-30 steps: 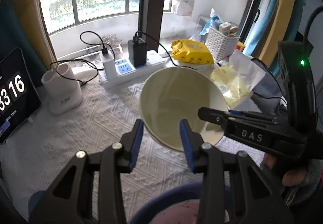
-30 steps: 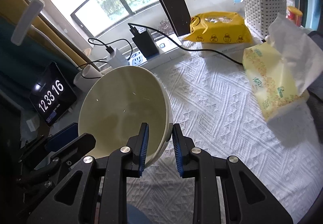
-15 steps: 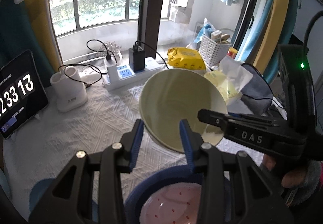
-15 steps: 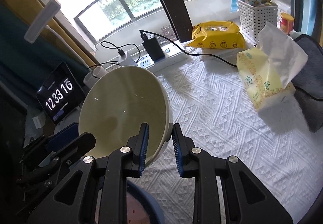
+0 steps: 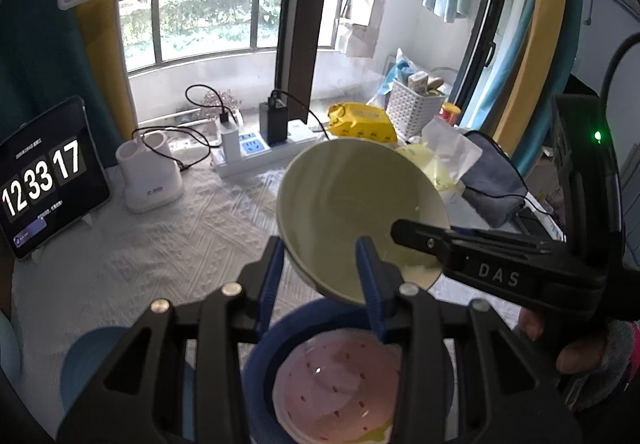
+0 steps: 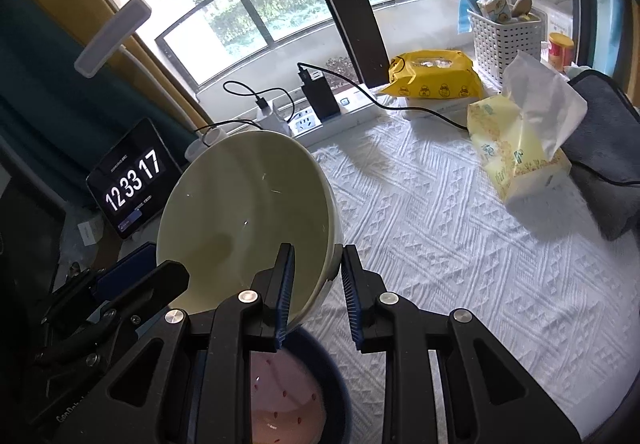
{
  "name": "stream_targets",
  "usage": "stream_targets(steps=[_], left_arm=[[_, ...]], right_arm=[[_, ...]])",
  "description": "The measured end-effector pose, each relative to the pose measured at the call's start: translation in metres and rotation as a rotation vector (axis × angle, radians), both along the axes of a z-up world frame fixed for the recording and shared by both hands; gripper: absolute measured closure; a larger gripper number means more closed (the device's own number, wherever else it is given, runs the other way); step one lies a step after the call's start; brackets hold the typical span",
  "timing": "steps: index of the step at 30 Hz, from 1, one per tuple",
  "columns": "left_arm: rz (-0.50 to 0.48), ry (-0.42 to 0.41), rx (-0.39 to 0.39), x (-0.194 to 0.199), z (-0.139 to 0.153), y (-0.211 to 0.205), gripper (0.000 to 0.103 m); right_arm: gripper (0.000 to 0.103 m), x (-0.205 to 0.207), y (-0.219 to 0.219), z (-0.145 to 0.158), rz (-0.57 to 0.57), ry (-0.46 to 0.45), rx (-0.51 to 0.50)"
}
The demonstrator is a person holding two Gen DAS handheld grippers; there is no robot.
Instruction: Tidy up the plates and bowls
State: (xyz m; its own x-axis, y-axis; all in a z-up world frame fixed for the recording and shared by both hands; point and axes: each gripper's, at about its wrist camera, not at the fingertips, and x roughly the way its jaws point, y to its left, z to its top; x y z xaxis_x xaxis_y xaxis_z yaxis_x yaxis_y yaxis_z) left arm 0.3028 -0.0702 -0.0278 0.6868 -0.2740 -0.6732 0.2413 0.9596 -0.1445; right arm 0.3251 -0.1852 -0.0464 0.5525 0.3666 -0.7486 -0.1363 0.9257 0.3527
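A cream bowl (image 5: 360,212) hangs tilted in the air over the table; it also shows in the right wrist view (image 6: 248,220). My right gripper (image 6: 316,288) is shut on its rim. My left gripper (image 5: 320,280) is open, its blue pads on either side of the bowl's near edge, apart from it. Below sits a dark blue bowl (image 5: 280,332) with a pink speckled bowl (image 5: 340,384) nested inside; both also show in the right wrist view, the blue bowl (image 6: 340,396) and the pink one (image 6: 284,400).
White quilted cloth (image 6: 440,228) covers the table. At the back stand a clock tablet (image 5: 44,176), a white holder (image 5: 150,180), a power strip (image 5: 256,152), a yellow wipes pack (image 6: 436,80), a tissue pack (image 6: 520,148), a white basket (image 6: 504,36) and a grey cloth (image 6: 604,148).
Both grippers and the cream bowl rose and drew back. The blue bowl with the pink one inside came into view beneath.
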Motion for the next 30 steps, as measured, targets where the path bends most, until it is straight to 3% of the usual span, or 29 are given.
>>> stream_targets(steps=[30], left_arm=[[0.017,-0.001,-0.037,-0.055,-0.008,0.016,0.065]], right_arm=[[0.077,-0.055,0.017,-0.002,0.022,0.001,-0.028]])
